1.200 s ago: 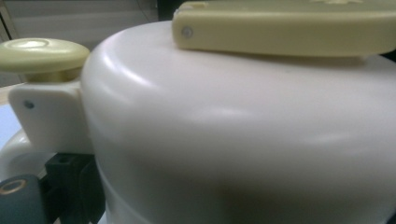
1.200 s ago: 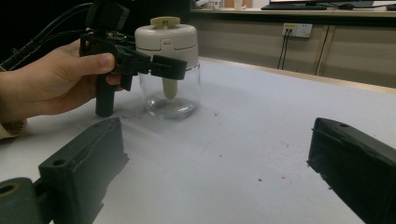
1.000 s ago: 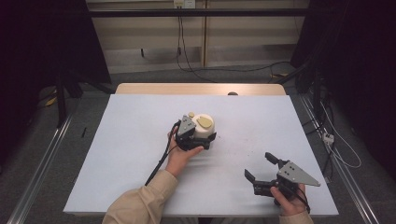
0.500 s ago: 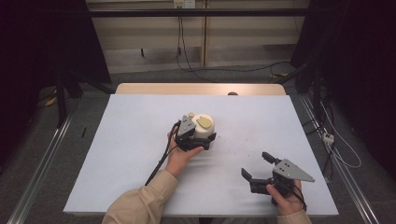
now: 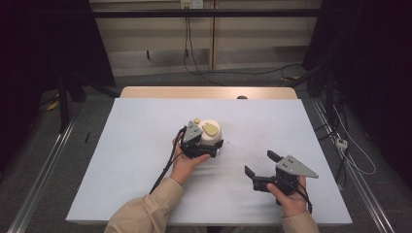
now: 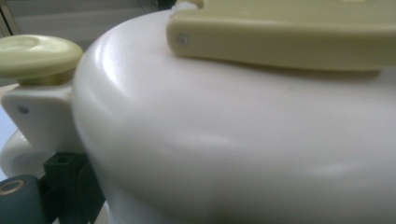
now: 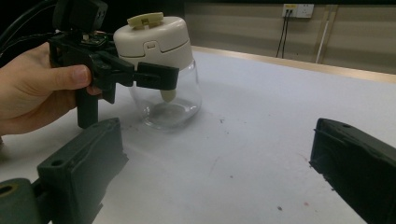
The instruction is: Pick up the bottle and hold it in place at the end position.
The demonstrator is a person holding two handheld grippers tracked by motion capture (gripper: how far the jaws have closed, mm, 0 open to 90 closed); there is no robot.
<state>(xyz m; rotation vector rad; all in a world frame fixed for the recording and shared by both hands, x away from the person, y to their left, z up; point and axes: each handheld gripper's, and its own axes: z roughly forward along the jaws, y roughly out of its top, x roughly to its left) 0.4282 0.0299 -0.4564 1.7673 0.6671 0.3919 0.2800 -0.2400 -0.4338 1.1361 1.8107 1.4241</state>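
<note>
Left: my left hand-held gripper [image 5: 210,148] is pinched on the jar [image 5: 210,132], jaws closed on the clear glass just under the cream lid [image 7: 154,35], near the centre of the surface [image 5: 126,145]. The jar stands upright. I judge it rigid, smooth and breakable, empty and so fairly light; the glass is slippery, and the neck below the lid's overhang is the safest hold. My left hand [image 5: 185,165] reaches in from 7 o'clock, forearm angled up across the surface. Right: my right hand-held gripper [image 5: 261,170] rests at 4 o'clock from the jar, well apart, jaws spread and holding nothing, pointing toward 10 o'clock.
</note>
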